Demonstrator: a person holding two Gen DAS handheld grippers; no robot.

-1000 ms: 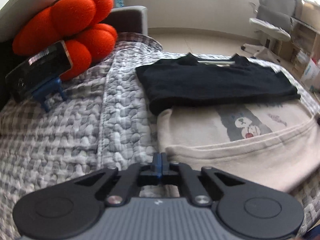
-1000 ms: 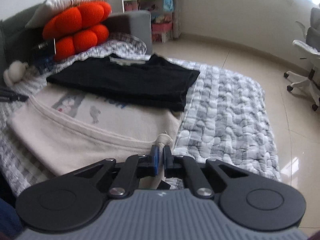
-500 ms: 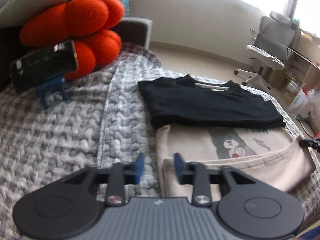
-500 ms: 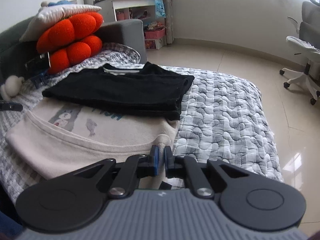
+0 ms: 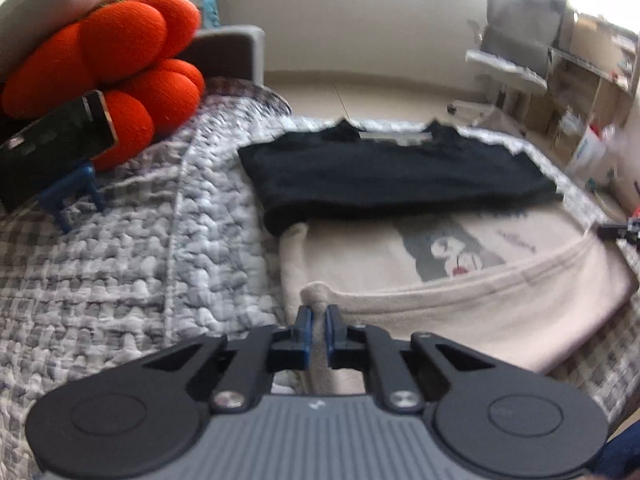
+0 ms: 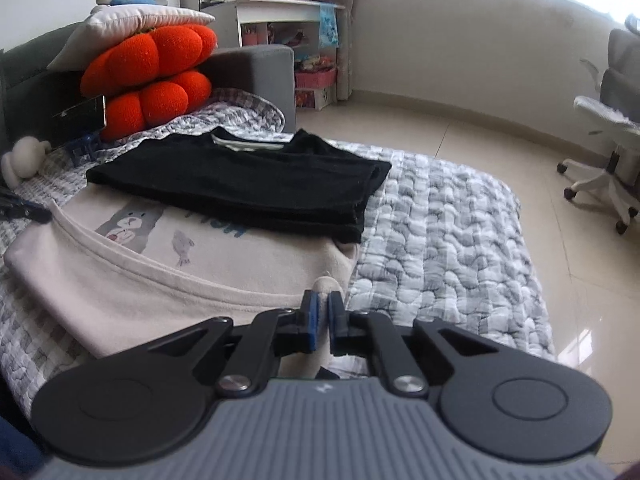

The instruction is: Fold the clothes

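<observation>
Half a second ago the left gripper (image 5: 316,318) had its blue-tipped jaws spread apart over the near corner of the soft cream T-shirt with a grey bear picture (image 5: 452,280); now those jaws have come almost together and pinch a little bunch of the cream cloth between them. Their closing has just finished on that corner, and a small lump of cloth sticks up past the tips.

On the other side, the right gripper (image 6: 323,312) has not changed. Its jaws are nearly closed too, and they squeeze the other near corner of the same shirt, with a little knob of cloth poking out in front.

This cream shirt lies flat on the grey and white puffy quilt (image 6: 444,232) that covers the bed. It is spread out wide, and its near edge is folded over so a long hem runs across it.

Behind it lies a neatly folded black T-shirt (image 6: 244,188). The black shirt's front edge rests on top of the cream shirt's far part.

At the head of the bed sits a fat orange cushion shaped like a pumpkin (image 5: 112,60), with a white pillow (image 6: 140,20) on top. A dark phone on a small blue stand (image 5: 52,148) leans just in front of the cushion.

Off to the side, on the shiny floor, stands a white office chair (image 6: 608,120).
</observation>
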